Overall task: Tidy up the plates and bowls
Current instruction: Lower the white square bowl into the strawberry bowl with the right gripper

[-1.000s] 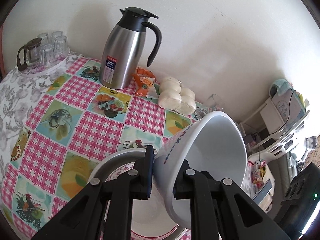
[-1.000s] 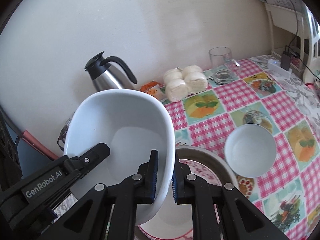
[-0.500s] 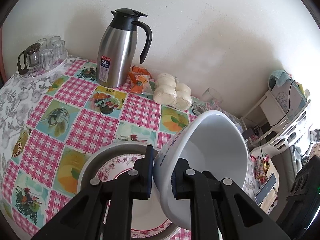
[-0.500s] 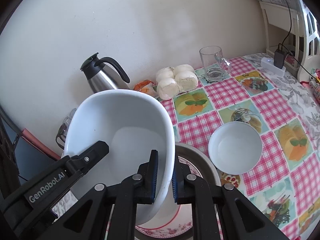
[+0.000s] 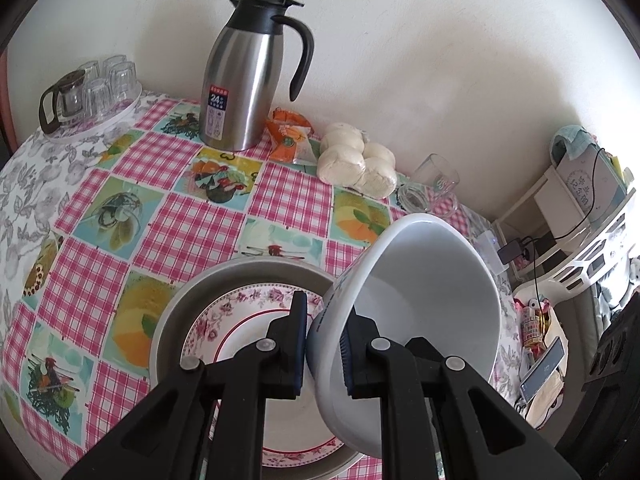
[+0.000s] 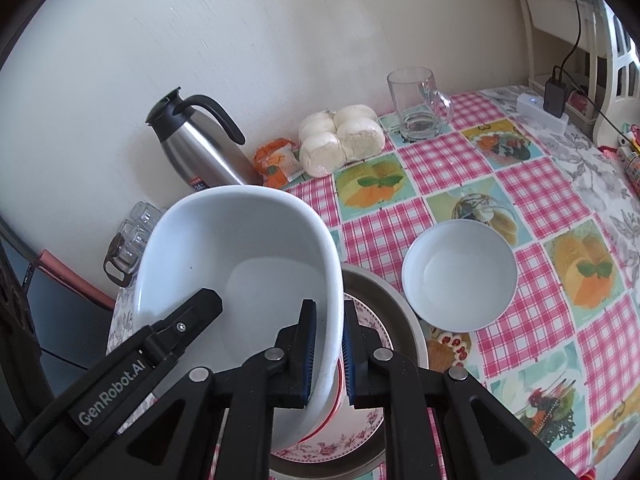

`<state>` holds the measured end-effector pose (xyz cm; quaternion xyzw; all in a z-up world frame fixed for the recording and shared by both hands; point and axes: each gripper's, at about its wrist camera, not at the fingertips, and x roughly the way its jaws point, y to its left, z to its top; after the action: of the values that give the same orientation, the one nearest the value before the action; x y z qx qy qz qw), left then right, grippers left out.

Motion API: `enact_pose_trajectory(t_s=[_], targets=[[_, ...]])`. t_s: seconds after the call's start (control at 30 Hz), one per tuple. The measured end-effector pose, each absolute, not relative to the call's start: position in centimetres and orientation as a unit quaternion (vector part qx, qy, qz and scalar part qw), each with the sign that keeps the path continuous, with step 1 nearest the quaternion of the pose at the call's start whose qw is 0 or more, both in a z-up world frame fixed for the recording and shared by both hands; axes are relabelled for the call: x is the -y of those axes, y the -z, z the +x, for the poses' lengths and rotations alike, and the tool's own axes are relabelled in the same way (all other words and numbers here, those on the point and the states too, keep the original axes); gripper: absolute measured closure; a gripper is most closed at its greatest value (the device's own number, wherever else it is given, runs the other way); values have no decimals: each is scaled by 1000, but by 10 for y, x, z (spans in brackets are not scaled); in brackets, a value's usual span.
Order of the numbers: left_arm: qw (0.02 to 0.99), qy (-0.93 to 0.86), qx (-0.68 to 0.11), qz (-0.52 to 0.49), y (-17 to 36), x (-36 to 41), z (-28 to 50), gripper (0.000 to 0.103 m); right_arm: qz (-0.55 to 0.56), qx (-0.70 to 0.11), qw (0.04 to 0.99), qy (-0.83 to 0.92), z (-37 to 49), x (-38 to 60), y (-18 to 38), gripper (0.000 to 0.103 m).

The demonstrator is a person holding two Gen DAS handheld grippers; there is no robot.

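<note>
Currently, item 1: large white bowl (image 5: 432,304), held tilted above the table by both grippers, one on each side of its rim. Left gripper (image 5: 323,344): jaws nearly together, clamped on bowl wall, one pad inside, one outside. Right gripper (image 6: 329,354): same, jaws pinched on the opposite rim section, blue pads either side of the wall; the left gripper's finger also shows in the right wrist view, reaching the bowl's far rim. Item 2: floral plate (image 5: 236,320), pink rose border w/ red ring, lying in a grey metal pan (image 5: 256,270) directly under the held bowl; contact btwn bowl & plate can't be told. Item 3: small white bowl (image 6: 459,274), upright, empty, on tablecloth just beside the pan's right edge in the right wrist view. Misc. on pink checked tablecloth (image 5: 192,216), toward the wall: steel thermos jug (image 5: 244,80) w/ black lid & handle; orange snack packet (image 5: 290,136) beside it; bag of white buns (image 5: 358,164); glass mug (image 6: 418,106), empty; tray of clear glasses (image 5: 92,92) at far left corner, w/ a small glass teapot.
</note>
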<state>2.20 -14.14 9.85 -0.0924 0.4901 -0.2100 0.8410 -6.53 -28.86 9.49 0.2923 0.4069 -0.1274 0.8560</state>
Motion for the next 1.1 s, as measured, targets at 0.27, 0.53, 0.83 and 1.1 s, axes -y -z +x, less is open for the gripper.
enact_pose_trajectory(t_s=[0.27, 0.53, 0.83, 1.1], targets=[[832, 193, -511, -100, -84, 133, 29, 88, 296, -433, 843, 122, -57, 282, -78, 89], [833, 182, -514, -95, -82, 127, 30, 88, 288, -447, 838, 120, -53, 272, -74, 87], [828, 184, -522, -90, -77, 121, 22, 88, 281, -455, 837, 118, -60, 264, -71, 87], [823, 188, -529, -86, -72, 119, 12, 88, 286, -460, 832, 117, -69, 260, -67, 87]])
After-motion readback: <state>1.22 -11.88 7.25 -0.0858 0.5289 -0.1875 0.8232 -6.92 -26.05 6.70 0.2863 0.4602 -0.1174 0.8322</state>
